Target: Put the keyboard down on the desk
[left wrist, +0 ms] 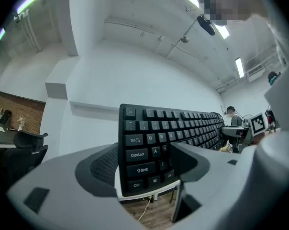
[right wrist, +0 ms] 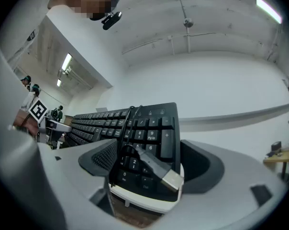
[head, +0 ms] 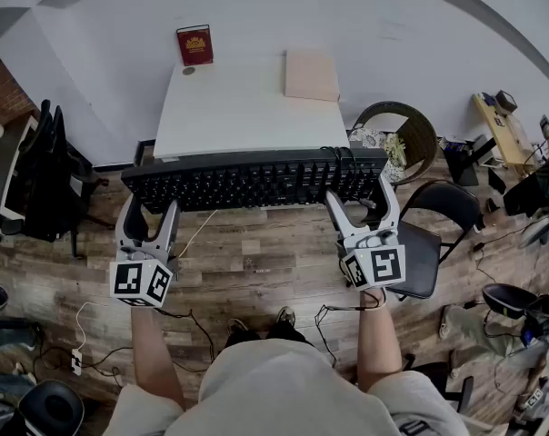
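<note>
A black full-size keyboard (head: 256, 180) hangs level in the air over the wood floor, just in front of the white desk (head: 238, 107). My left gripper (head: 152, 209) is shut on its left end, and in the left gripper view the Ctrl and Shift corner of the keyboard (left wrist: 149, 147) sits between the pads, with the left gripper (left wrist: 147, 169) clamped across it. My right gripper (head: 361, 198) is shut on the number-pad end. In the right gripper view the keyboard (right wrist: 149, 128) fills the right gripper (right wrist: 144, 169), with its USB plug (right wrist: 166, 176) and coiled cable lying on the keys.
On the desk stand a red book (head: 194, 44) at the back left, a small round object (head: 189, 71) and a tan pad (head: 311, 74) at the back right. A black chair (head: 434, 234) and a round wicker chair (head: 402, 134) are to the right, dark chairs (head: 47, 171) to the left. Cables lie on the floor.
</note>
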`<state>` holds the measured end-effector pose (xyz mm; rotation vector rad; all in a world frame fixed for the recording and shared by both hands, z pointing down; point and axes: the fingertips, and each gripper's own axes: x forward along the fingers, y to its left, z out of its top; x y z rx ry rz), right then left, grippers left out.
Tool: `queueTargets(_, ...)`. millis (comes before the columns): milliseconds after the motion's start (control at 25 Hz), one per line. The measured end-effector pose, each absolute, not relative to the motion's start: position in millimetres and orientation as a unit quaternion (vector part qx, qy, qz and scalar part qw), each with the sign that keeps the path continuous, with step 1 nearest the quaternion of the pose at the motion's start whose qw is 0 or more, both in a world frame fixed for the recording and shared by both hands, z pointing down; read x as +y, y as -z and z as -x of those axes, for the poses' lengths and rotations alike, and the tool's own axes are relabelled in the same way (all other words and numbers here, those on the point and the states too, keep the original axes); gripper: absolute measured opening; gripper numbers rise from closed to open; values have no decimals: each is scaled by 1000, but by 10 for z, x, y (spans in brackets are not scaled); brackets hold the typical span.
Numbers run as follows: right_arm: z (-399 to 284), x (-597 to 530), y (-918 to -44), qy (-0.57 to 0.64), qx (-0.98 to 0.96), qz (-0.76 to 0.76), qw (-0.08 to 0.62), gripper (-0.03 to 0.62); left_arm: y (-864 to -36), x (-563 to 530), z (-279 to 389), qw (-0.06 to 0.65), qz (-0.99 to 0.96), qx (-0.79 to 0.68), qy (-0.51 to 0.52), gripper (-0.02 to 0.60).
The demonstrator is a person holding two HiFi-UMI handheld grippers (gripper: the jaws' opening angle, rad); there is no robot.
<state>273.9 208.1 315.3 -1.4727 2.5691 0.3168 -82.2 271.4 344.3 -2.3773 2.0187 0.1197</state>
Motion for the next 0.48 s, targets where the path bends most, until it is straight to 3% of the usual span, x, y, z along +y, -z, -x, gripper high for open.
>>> queueTargets(480, -2774, 2186, -3142, -103, 861, 492, 78, 403, -3466, 2824, 788, -1, 763, 646, -37, 330)
